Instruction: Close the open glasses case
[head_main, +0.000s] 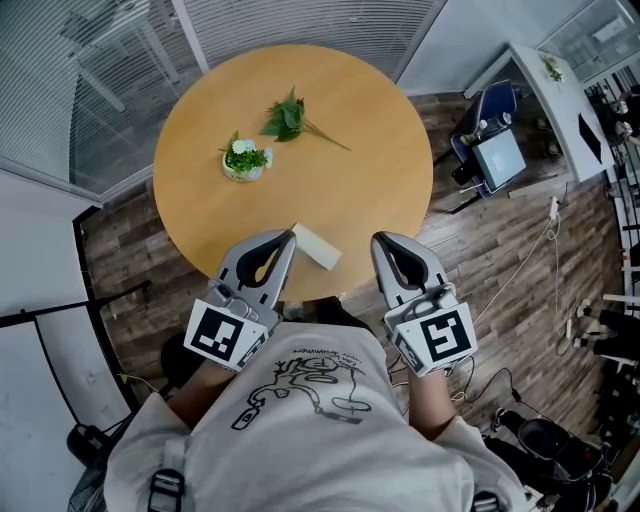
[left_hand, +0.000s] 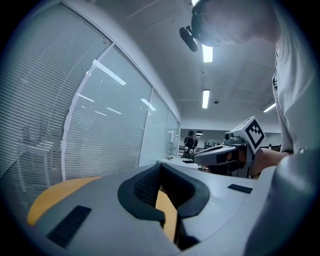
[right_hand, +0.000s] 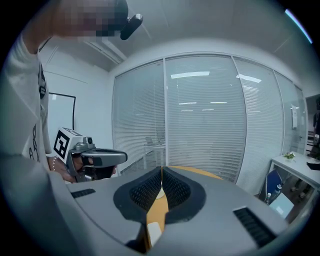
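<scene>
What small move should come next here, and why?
Probably ease the left tongs a little forward, onto the case. The case lies at the near edge of the table, right beside that tip. Both the left and the right tongs are shut and hold nothing.

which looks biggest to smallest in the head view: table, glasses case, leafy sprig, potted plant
1. table, by far the largest
2. leafy sprig, counting its stem
3. glasses case and potted plant: these look about alike, so they are not ranked
</scene>
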